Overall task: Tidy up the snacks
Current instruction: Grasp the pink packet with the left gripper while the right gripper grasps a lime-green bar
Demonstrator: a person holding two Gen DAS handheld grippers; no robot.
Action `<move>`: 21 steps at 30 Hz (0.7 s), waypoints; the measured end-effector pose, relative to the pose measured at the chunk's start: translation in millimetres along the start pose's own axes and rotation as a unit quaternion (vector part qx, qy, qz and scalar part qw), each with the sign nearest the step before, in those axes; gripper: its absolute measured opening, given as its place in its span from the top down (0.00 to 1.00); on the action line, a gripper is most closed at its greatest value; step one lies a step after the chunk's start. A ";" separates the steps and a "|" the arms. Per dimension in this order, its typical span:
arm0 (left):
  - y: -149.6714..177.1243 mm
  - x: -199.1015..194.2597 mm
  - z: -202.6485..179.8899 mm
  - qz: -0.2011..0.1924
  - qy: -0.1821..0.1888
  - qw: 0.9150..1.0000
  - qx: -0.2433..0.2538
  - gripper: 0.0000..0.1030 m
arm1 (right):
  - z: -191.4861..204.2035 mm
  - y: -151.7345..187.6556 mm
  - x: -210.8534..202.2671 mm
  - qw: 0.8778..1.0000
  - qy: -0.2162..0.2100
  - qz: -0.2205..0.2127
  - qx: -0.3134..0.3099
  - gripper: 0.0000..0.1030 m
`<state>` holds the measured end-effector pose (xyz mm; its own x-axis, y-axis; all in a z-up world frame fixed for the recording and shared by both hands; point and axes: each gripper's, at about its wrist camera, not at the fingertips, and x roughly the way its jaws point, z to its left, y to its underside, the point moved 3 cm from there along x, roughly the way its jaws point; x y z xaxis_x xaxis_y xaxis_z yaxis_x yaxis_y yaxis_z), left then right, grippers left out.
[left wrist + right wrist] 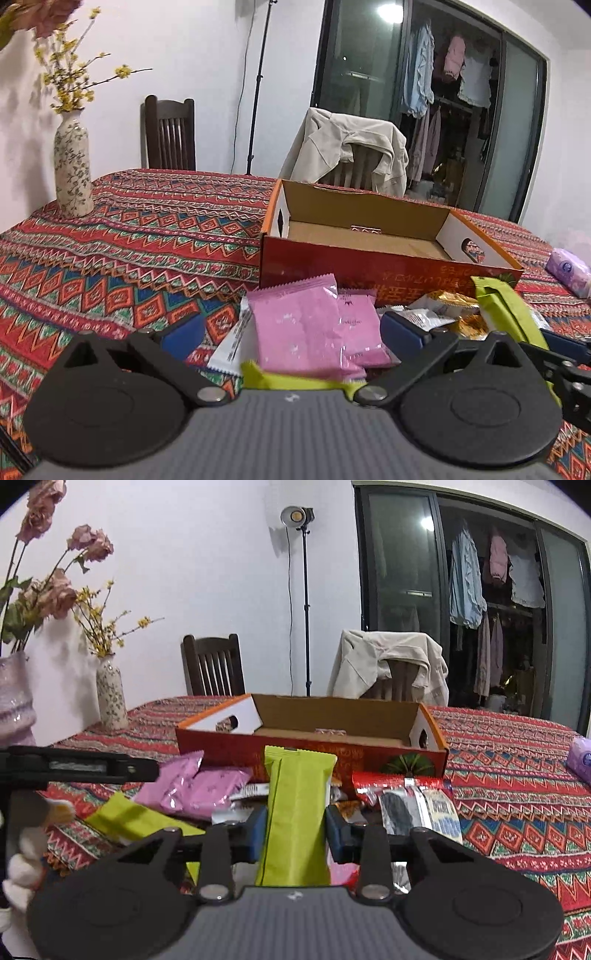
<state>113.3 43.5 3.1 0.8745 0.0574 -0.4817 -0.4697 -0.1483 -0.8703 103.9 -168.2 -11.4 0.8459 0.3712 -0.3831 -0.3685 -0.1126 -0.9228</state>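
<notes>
An open red cardboard box (369, 275) (236, 744) lies on the patterned tablecloth, with a pile of snack packets in front of it. My left gripper (291, 332) is open, its blue pads standing wide on either side of two pink packets (306, 328) without touching them. My right gripper (297, 830) is shut on a long green packet (297, 797), held upright just before the box. That green packet (506, 310) also shows at the right in the left wrist view. The pink packets (207, 786) lie left of it.
A second green packet (125, 819), a red packet (391, 781), silver packets (402, 808) and a gold one (452, 299) lie in the pile. A flowered vase (72, 166) stands far left, a purple tissue pack (569, 271) at the right. Chairs stand behind the table.
</notes>
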 end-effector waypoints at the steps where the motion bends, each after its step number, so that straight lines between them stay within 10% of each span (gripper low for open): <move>1: -1.7 4.3 -1.4 0.004 -0.004 1.000 0.002 0.00 | -0.6 -1.7 0.1 1.000 -0.001 -0.003 0.001 0.68; 21: 8.6 46.6 -3.1 0.057 -0.008 0.998 -0.018 0.40 | -12.2 -2.8 11.4 1.000 -0.019 -0.018 0.012 0.68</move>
<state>150.4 41.8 -26.5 0.8132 0.0538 -0.5796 -0.5613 -0.1911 -0.8053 119.3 -174.9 -13.7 0.8435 0.4099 -0.3470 -0.3471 -0.0771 -0.9347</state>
